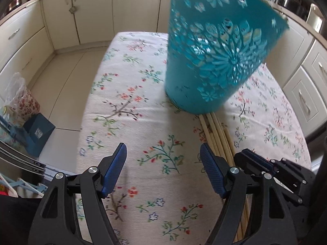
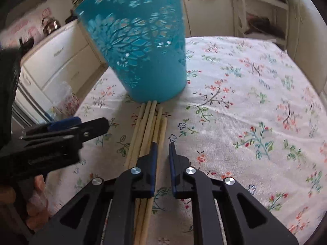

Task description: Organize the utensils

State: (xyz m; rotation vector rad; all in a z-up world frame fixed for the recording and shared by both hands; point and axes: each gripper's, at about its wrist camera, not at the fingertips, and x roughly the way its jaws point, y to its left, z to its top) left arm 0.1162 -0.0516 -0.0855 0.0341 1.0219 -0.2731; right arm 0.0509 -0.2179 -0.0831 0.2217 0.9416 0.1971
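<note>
A teal plastic holder (image 1: 212,57) with cut-out flower patterns stands upright on the floral tablecloth; it also shows in the right wrist view (image 2: 143,47). Several pale wooden chopsticks (image 2: 151,122) lie bundled on the cloth, their far tips against the holder's base; they also show in the left wrist view (image 1: 216,132). My left gripper (image 1: 163,153) is open and empty, left of the chopsticks. My right gripper (image 2: 163,145) hovers over the chopsticks with its jaws a narrow gap apart, holding nothing visible. The right gripper also shows in the left wrist view (image 1: 265,167), the left gripper in the right wrist view (image 2: 67,130).
The table (image 1: 143,106) is covered by a white floral cloth. Cream kitchen cabinets (image 1: 92,10) stand behind and to the sides. A plastic bag and a blue box (image 1: 38,130) sit on the floor at the left. A shelf unit (image 2: 263,14) stands at the back right.
</note>
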